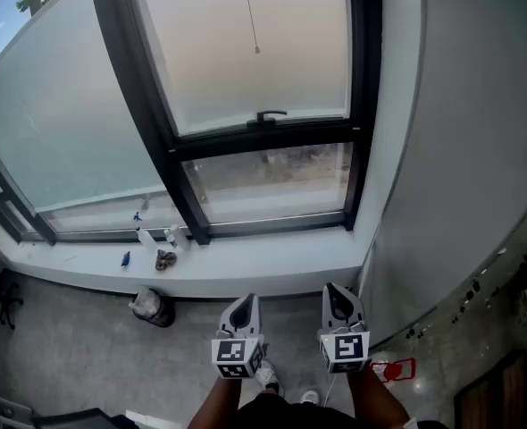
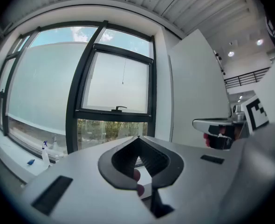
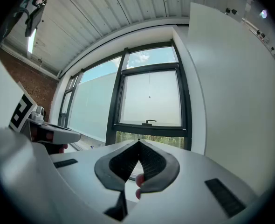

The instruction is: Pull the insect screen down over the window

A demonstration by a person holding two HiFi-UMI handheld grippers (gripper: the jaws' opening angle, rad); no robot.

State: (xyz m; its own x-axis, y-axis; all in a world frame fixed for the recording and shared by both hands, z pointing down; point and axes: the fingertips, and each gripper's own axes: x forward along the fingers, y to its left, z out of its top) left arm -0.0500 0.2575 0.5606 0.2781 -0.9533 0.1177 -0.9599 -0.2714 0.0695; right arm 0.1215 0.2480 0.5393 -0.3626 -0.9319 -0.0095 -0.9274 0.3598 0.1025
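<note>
Pressed together tip to tip, the fingers (image 2: 152, 158) of my left gripper (image 2: 138, 138) hold nothing but each other, and the fingers (image 3: 151, 161) of my right gripper (image 3: 138, 143) are closed the same way. From the head view both tools sit at the bottom centre of the frame, left gripper (image 1: 245, 302) and right gripper (image 1: 338, 296) side by side and apart, pointing up toward the window (image 1: 255, 141). A thin cord (image 1: 251, 16) hangs at the top centre of that frame, in front of the upper pane, and ends in a small bead above the black handle (image 1: 271, 114); it is well apart from both sets of closed tips. In the left gripper view the cord (image 2: 123, 71) shows in the upper middle, above the tips and a little to their left, with the handle (image 2: 119, 108) between. In the right gripper view the cord (image 3: 150, 85) hangs above the tips and a little to their right, over the handle (image 3: 149, 122). That upper pane looks milky white, while the lower pane shows greenery clearly; I cannot tell whether the whiteness is the insect screen already over the glass or the glass itself. A spray bottle (image 1: 145, 237) stands on the sill (image 1: 272, 262) at the lower left of the window.
</note>
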